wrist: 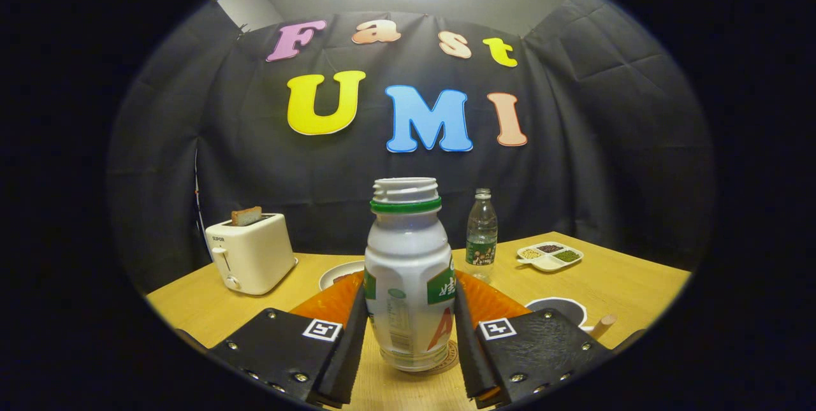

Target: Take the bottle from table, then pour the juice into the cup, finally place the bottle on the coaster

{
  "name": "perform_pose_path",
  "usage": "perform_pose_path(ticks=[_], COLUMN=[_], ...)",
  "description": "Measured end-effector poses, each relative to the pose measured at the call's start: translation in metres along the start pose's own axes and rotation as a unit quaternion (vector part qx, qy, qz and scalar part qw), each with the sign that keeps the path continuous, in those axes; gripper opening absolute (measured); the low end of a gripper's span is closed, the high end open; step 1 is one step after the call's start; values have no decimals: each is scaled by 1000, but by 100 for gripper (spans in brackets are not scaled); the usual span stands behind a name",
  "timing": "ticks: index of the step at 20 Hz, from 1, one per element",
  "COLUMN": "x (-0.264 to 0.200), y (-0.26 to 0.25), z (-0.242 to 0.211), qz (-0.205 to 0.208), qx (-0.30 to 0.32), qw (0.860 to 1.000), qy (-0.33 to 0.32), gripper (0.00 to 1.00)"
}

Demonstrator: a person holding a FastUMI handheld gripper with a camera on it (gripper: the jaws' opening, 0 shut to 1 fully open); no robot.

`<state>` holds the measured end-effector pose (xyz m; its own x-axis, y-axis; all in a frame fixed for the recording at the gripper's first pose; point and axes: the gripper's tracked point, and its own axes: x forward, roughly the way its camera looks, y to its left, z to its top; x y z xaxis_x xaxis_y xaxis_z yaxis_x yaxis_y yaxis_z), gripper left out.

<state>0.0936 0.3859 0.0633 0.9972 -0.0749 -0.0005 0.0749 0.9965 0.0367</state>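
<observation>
The gripper [410, 328] clamped the bottle [408, 283] between both fingers, upright (cap off), its base on or just over the coaster [446, 360]. Beyond lay a dark cup [561, 309], farther off a toaster [250, 253]. Releasing off-centre risked tipping it.

Toaster [252, 262], water bottle [481, 236] and divided dish [549, 257] on table [612, 283].

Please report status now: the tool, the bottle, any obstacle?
Tool closed on open white plastic bottle, both fingers pressing. Bottle upright, base on round coaster. Nothing in the way.
</observation>
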Motion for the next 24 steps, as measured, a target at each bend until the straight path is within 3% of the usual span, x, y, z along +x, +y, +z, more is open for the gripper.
perform_pose_path(ticks=[24], x=[43], y=[-14], z=[-48], qz=[9], qx=[-9], qw=[1000], qy=[22], gripper=[64])
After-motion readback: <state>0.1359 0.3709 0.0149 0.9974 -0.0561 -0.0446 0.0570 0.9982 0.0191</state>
